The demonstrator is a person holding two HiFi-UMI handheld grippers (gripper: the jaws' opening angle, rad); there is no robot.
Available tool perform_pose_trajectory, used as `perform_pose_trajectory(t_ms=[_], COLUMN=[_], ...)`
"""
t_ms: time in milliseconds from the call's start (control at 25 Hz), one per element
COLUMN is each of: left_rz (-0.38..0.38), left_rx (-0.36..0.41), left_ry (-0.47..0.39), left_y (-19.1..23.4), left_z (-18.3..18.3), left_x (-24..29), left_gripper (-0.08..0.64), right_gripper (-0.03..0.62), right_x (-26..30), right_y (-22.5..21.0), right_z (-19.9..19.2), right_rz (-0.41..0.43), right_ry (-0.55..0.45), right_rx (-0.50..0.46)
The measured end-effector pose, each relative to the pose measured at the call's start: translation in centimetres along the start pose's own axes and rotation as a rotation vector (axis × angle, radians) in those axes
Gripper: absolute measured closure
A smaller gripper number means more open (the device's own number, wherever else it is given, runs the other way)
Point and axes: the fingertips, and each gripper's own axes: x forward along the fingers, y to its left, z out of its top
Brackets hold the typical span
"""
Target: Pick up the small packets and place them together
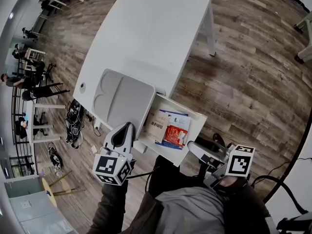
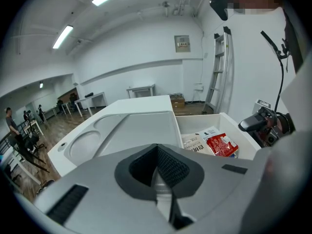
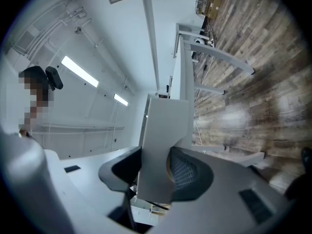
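Only the head view shows the packets (image 1: 171, 129) in the white box (image 1: 184, 106). The right gripper (image 3: 156, 152), rolled sideways, clamps the box's wall. At lower left the left gripper (image 2: 157, 149) tilts downward, closed and empty.

The tray (image 1: 124, 99) is lying on the table (image 1: 156, 28) at its near edge, just ahead of the fingertips of the left gripper (image 1: 126, 126). The drawer (image 1: 185, 107) is sticking out from under the table, to the right of those fingertips, with the packets (image 1: 163, 126) lying overlapped inside it. One drawer wall is standing between the fingers of the right gripper (image 1: 192, 146), the packets lying just beyond them.
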Motion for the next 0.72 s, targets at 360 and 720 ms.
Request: perform_pose_trajectory(t_ms=[360,720], left_rz=[0.021,0.032], left_rx=[0.013,0.013], left_ry=[-0.005,-0.004], left_y=[-1.3,-1.6], left_z=[-0.1,-0.3], left_x=[-0.2,0.6], left_gripper=[0.573,0.573], right_gripper=[0.402,0.403], right_x=[-3.1,-4.5], right_y=[-0.3,-1.2], right_z=[-0.5,0.0], right_rz=[-0.001,-0.004], right_ry=[0.007,0.011], right_rx=[-0.002,0.0])
